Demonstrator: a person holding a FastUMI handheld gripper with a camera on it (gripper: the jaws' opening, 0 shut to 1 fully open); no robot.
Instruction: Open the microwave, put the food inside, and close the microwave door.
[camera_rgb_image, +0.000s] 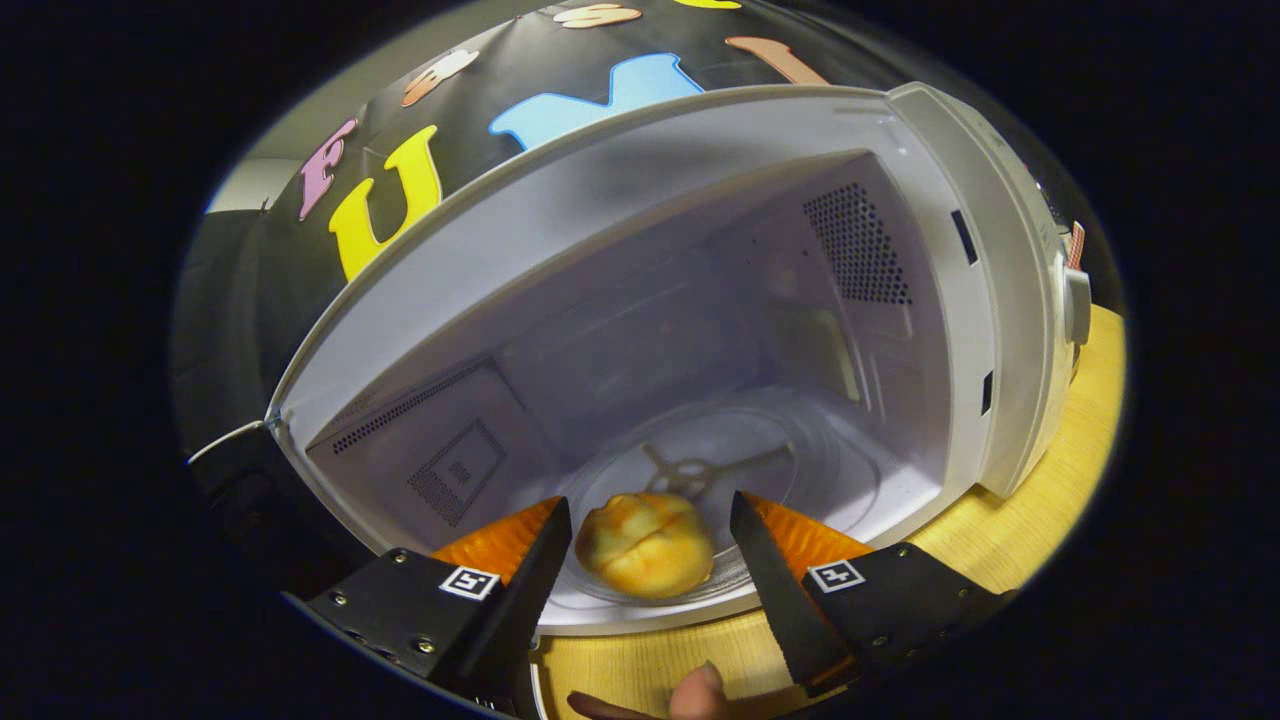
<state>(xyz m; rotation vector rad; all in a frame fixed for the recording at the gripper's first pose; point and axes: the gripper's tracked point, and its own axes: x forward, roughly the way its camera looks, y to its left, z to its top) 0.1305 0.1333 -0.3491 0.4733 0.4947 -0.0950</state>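
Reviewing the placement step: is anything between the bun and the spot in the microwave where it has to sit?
Nothing visible. The bun already lies on the glass turntable inside the open microwave, near the front edge. It sits between the fingers of the open gripper, with a gap on each side.

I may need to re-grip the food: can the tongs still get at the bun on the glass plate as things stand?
Probably yes. The tongs are open with the bun sitting between the fingers, neither pressing on it. It rests on the glass plate near the front of the open microwave, with nothing in between.
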